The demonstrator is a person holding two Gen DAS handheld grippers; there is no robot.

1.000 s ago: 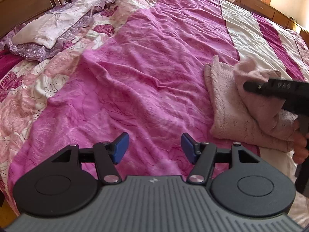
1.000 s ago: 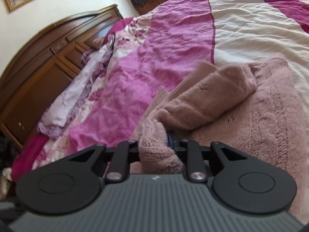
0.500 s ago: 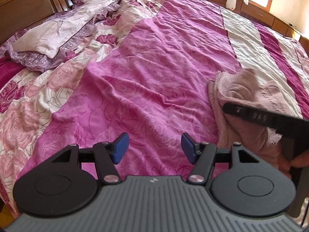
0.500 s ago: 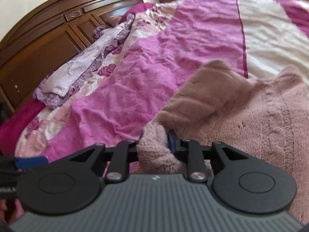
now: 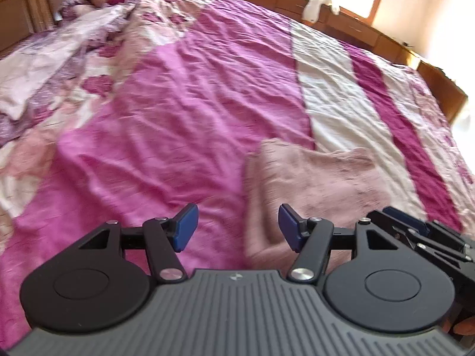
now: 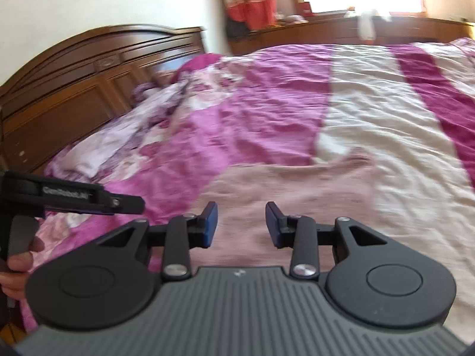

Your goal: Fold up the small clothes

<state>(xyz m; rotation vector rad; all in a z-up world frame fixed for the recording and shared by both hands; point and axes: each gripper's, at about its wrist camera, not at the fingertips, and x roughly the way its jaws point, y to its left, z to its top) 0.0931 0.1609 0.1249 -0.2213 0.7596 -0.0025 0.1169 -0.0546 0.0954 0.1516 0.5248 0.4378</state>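
A pale pink knitted garment (image 5: 314,184) lies flat on the bed; it also shows in the right wrist view (image 6: 291,195). My left gripper (image 5: 236,227) is open and empty, hovering just above the garment's left edge. My right gripper (image 6: 241,224) is open and empty, above the garment's near part. The right gripper's body shows at the lower right of the left wrist view (image 5: 415,231). The left gripper's body shows at the left of the right wrist view (image 6: 74,197).
The bed has a magenta, cream and floral quilt (image 5: 193,103). Crumpled floral bedding (image 6: 124,136) lies by the wooden headboard (image 6: 89,74). A wooden ledge (image 5: 341,14) and window run along the far side.
My right gripper has opened and let go of the pink garment, which now lies flat. My left gripper has moved right, closer to the garment. Both views are blurred by motion.
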